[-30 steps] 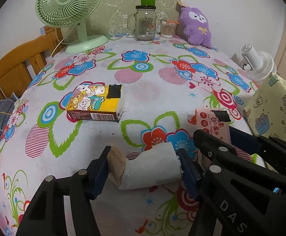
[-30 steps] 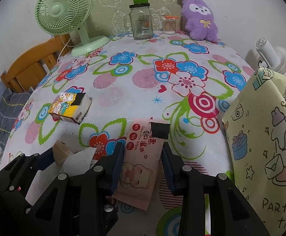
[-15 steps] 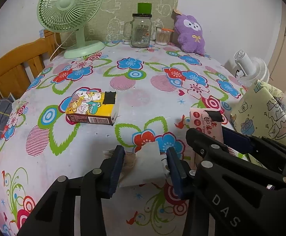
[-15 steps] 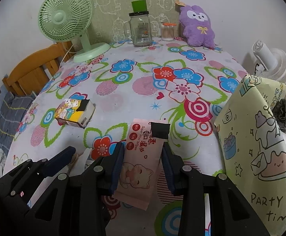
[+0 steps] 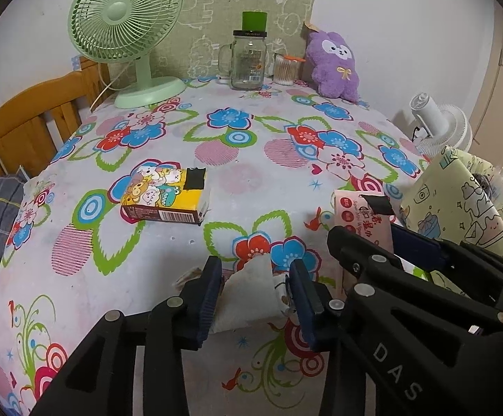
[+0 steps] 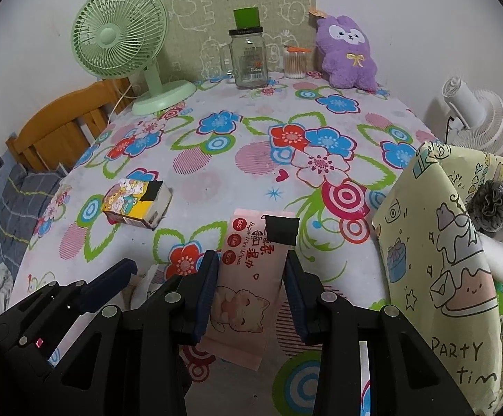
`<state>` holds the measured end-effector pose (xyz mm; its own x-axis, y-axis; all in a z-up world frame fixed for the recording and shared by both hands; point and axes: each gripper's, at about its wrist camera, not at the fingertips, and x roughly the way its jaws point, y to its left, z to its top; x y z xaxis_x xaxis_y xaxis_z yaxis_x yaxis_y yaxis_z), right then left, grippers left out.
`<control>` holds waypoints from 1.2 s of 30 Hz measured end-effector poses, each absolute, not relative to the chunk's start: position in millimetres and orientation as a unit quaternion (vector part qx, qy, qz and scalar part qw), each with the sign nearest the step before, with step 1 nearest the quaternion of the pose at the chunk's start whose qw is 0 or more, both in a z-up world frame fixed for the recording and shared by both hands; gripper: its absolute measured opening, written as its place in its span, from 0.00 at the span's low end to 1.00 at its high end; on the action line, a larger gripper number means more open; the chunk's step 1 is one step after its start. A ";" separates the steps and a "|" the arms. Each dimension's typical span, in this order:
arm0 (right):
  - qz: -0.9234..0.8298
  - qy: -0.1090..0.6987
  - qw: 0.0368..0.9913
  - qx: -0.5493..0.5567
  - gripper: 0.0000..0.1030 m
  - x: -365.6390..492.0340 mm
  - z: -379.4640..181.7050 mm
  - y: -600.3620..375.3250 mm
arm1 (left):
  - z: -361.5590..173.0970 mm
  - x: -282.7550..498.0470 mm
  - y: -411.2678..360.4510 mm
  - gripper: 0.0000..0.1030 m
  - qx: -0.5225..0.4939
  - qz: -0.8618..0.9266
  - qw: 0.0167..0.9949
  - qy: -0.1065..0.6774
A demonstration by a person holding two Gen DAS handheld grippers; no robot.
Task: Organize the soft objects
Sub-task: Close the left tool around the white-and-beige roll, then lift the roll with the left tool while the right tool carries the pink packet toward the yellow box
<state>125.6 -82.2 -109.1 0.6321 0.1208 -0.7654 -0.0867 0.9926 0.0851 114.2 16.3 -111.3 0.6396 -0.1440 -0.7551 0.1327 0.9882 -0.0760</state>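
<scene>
The pink wet-wipes pack [image 6: 248, 277], printed "Super Mini Wipes", is lying lengthwise toward the frame's top, squeezed between the right gripper's [image 6: 249, 277] narrow jaws at lower centre. The left gripper [image 5: 255, 286], jaws just closing, is pinching a crumpled white tissue [image 5: 248, 294] at lower centre.
</scene>
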 end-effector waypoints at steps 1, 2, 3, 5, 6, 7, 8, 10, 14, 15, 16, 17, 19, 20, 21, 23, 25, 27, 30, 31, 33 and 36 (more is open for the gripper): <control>0.058 0.425 0.903 0.020 0.40 125.2 -109.2 -82.3 | -111.6 113.9 16.2 0.41 -0.006 -0.076 0.906 0.417; 0.058 0.425 0.903 0.020 0.40 124.8 -109.4 -82.4 | -111.7 113.9 16.2 0.41 -0.006 -0.077 0.905 0.418; 0.058 0.425 0.903 0.020 0.40 124.5 -109.7 -82.5 | -111.8 113.8 16.2 0.41 -0.007 -0.076 0.905 0.418; 0.059 0.427 0.902 0.019 0.40 124.7 -111.1 -82.8 | -113.0 113.6 16.1 0.41 -0.005 -0.071 0.904 0.422; 0.059 0.428 0.901 0.019 0.40 124.6 -111.8 -82.8 | -113.7 113.4 16.3 0.44 -0.005 -0.070 0.903 0.423; 0.060 0.430 0.901 0.019 0.40 124.5 -112.6 -82.7 | -114.3 112.9 16.2 0.52 -0.004 -0.068 0.903 0.424; 0.061 0.431 0.900 0.019 0.40 124.0 -113.2 -82.5 | -114.3 112.2 16.2 0.56 -0.003 -0.067 0.903 0.424; 0.062 0.430 0.900 0.018 0.40 123.0 -113.5 -82.5 | -114.2 110.7 15.3 0.59 -0.003 -0.063 0.903 0.424; 0.064 0.431 0.900 0.013 0.40 118.9 -113.6 -83.4 | -115.7 105.6 13.8 0.67 0.000 -0.050 0.904 0.425; 0.064 0.431 0.900 0.009 0.40 116.9 -114.0 -83.6 | -116.3 104.2 13.1 0.69 0.002 -0.047 0.904 0.426; 0.064 0.431 0.900 0.006 0.40 115.5 -114.3 -83.7 | -117.7 102.5 12.4 0.71 0.003 -0.043 0.903 0.428; 0.066 0.432 0.899 0.003 0.40 113.4 -115.0 -84.0 | -118.9 101.3 12.5 0.73 0.003 -0.042 0.902 0.430; 0.073 0.436 0.897 0.000 0.40 111.5 -117.3 -84.1 | -121.8 97.1 12.9 0.76 0.000 -0.040 0.899 0.436; 0.076 0.439 0.895 -0.002 0.40 110.2 -119.0 -83.5 | -122.9 95.5 13.4 0.77 0.000 -0.037 0.899 0.437; 0.078 0.441 0.894 -0.004 0.40 109.1 -120.0 -82.8 | -124.1 94.1 14.0 0.78 0.001 -0.034 0.898 0.439; 0.084 0.445 0.892 -0.007 0.40 106.1 -123.0 -80.9 | -126.4 90.3 15.4 0.79 0.003 -0.028 0.896 0.444; 0.089 0.448 0.889 -0.009 0.40 103.7 -125.4 -79.2 | -128.2 87.1 16.6 0.81 0.002 -0.021 0.894 0.448; 0.093 0.450 0.888 -0.011 0.40 102.0 -126.8 -77.6 | -130.0 84.2 17.8 0.84 0.001 -0.015 0.893 0.450; 0.098 0.453 0.886 -0.017 0.40 99.6 -128.9 -75.0 | -132.9 81.4 19.0 0.85 -0.001 -0.013 0.890 0.455; 0.099 0.454 0.885 -0.018 0.40 99.1 -129.7 -74.5 | -133.5 80.9 19.4 0.85 -0.002 -0.014 0.890 0.455; 0.100 0.456 0.884 -0.017 0.40 99.3 -131.0 -74.5 | -135.1 82.9 19.0 0.85 -0.001 -0.016 0.891 0.454; 0.096 0.456 0.885 -0.016 0.40 101.1 -131.7 -75.7 | -137.4 88.2 18.3 0.84 0.002 -0.019 0.892 0.452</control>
<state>101.1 -75.7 -131.7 0.5656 0.1547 -0.8100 -0.1845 0.9811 0.0585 88.2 18.3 -137.4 0.5898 -0.0332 -0.8068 0.0362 0.9992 -0.0147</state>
